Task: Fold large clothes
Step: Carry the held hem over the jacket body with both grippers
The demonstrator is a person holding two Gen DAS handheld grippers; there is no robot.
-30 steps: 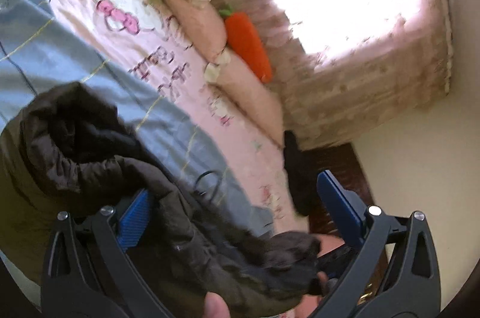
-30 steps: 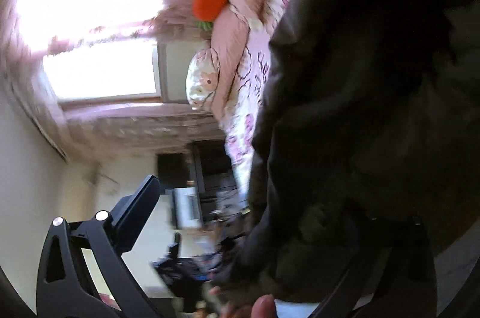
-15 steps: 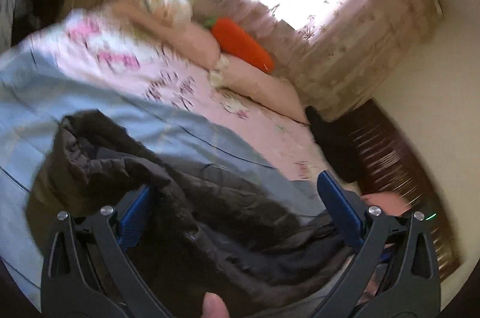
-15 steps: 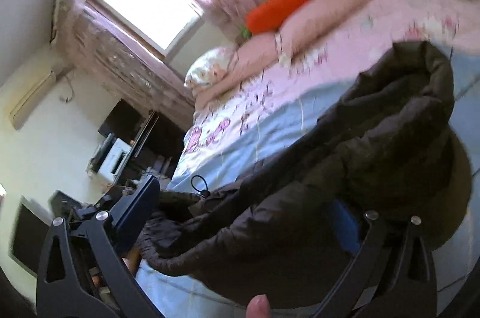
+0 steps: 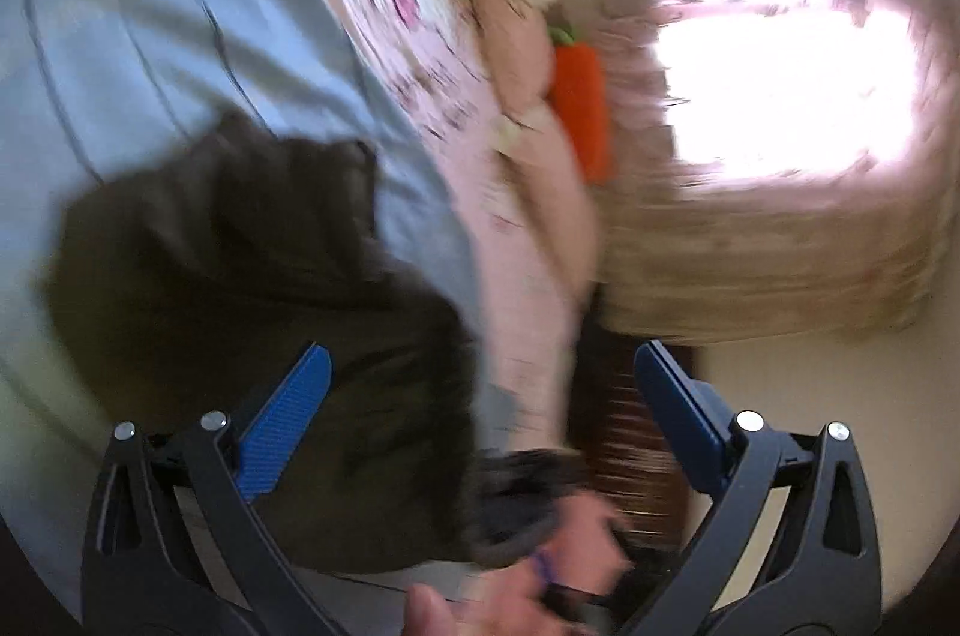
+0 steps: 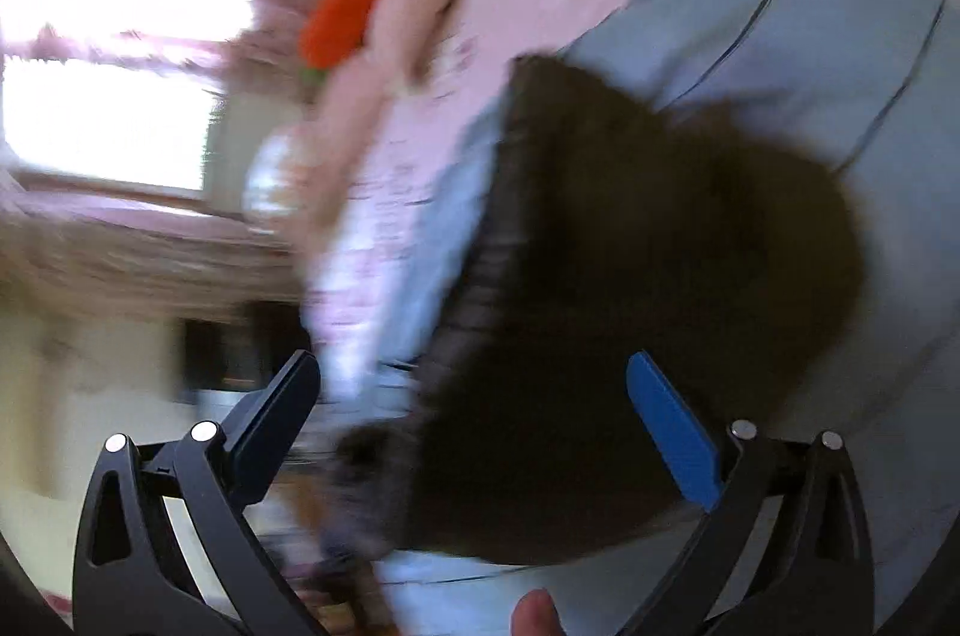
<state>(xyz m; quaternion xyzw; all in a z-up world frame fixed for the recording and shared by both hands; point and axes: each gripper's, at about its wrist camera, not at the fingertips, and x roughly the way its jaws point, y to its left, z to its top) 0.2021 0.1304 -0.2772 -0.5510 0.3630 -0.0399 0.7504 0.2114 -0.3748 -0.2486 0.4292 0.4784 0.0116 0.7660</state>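
both views are smeared with motion, so fine detail is lost. the dark jacket (image 5: 240,288) lies bunched in a heap on the grey-blue blanket (image 5: 180,36) that covers the near part of the bed, with the pink patterned sheet (image 5: 396,6) beyond it and an orange carrot-shaped cushion (image 5: 579,108) up by the pillows under the bright window (image 5: 780,54). the left gripper (image 5: 480,426) has its fingers spread wide apart, with the jacket below and between them but nothing pinched; the right gripper (image 6: 474,426) is likewise spread wide over the same dark heap (image 6: 630,288), gripping nothing. a blurred hand (image 5: 570,546) shows low in the left view next to a dark cuff or edge of fabric; what it is doing there i cannot tell. the jacket looks padded and bulky, so it should be soft and limp, light for its size but puffy, likely to spring back from a fold and, if its shell is smooth, to slide out of a shallow pinch. the ribbed edge (image 6: 480,246) seen in the right view looks like a firmer place to grip than the loose puffy middle, ideally one edge or corner per gripper, taking a deep bite so the layers do not slip apart.
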